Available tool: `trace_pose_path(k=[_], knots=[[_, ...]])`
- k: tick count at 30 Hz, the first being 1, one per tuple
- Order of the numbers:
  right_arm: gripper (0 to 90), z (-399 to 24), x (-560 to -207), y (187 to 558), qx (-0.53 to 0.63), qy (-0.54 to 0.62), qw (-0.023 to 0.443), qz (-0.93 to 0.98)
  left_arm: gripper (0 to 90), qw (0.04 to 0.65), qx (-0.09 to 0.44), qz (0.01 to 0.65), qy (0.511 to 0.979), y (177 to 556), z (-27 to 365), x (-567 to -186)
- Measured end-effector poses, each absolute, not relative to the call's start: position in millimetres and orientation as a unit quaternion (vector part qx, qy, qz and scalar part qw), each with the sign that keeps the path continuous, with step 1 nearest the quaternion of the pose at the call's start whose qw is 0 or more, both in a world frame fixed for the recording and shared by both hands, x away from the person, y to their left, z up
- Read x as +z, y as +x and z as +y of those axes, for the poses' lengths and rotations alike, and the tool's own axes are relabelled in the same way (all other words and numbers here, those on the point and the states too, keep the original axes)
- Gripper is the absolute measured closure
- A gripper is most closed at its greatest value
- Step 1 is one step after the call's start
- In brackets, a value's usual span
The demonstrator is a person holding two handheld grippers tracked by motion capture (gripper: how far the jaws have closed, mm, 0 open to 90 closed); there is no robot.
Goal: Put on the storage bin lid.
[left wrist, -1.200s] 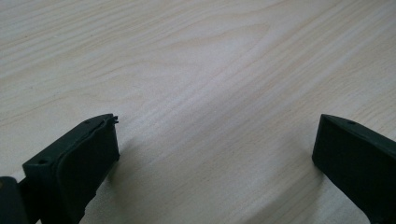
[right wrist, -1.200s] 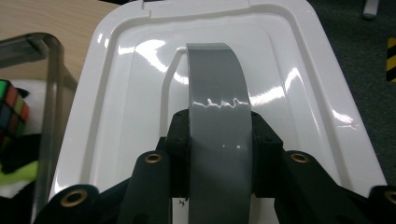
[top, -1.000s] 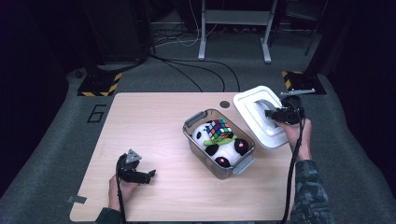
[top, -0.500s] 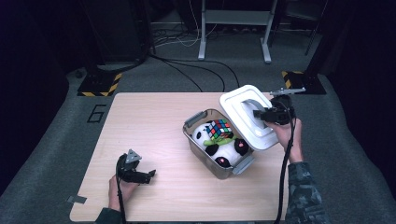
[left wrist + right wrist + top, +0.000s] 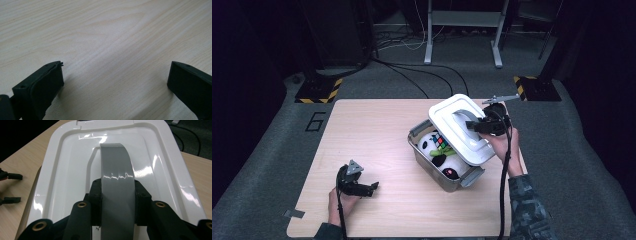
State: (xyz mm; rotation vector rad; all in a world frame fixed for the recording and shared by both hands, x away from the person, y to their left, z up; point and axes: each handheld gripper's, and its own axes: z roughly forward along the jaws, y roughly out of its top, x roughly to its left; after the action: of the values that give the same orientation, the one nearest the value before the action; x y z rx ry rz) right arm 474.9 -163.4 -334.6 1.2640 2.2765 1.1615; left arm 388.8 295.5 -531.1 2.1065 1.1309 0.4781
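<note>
Right gripper (image 5: 477, 125): jaws clenched on the grey handle (image 5: 117, 180) of the white lid (image 5: 460, 131), held tilted over the open box (image 5: 443, 176). Left gripper (image 5: 369, 188): jaws released above bare tabletop (image 5: 105, 37). Risk: tilted lid may catch the box rim and seat skewed.

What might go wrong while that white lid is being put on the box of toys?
The right gripper holds the white lid only by its grey handle, tilted over the box, so it may swing or seat crooked. The panda plush and puzzle cube sit high and might block it. The left gripper, open, isn't steadying the box.
</note>
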Motion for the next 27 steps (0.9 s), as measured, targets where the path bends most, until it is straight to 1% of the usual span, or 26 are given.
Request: trace_pose_path(k=[9, 18, 22, 24, 27], knots=[[66.7, -137.4, -340.3, 468.6, 0.411, 0.427, 0.11, 0.798, 0.1, 0.346, 0.186, 0.436, 0.81, 388.9, 295.3, -531.4], [66.7, -115.9, -352.1, 465.2, 0.404, 0.425, 0.089, 0.805, 0.1, 0.345, 0.185, 0.436, 0.81, 388.9, 295.4, -531.3], [66.8, -112.6, -356.8, 465.0, 0.403, 0.424, 0.086, 0.806, 0.1, 0.345, 0.185, 0.436, 0.81, 388.8, 295.3, -531.3], [67.0, -109.1, -358.2, 462.9, 0.396, 0.422, 0.098, 0.809, 0.1, 0.345, 0.185, 0.435, 0.81, 388.8, 295.3, -531.4], [67.0, -107.3, -358.5, 461.5, 0.391, 0.418, 0.106, 0.813, 0.1, 0.345, 0.185, 0.436, 0.81, 388.8, 295.3, -531.3]])
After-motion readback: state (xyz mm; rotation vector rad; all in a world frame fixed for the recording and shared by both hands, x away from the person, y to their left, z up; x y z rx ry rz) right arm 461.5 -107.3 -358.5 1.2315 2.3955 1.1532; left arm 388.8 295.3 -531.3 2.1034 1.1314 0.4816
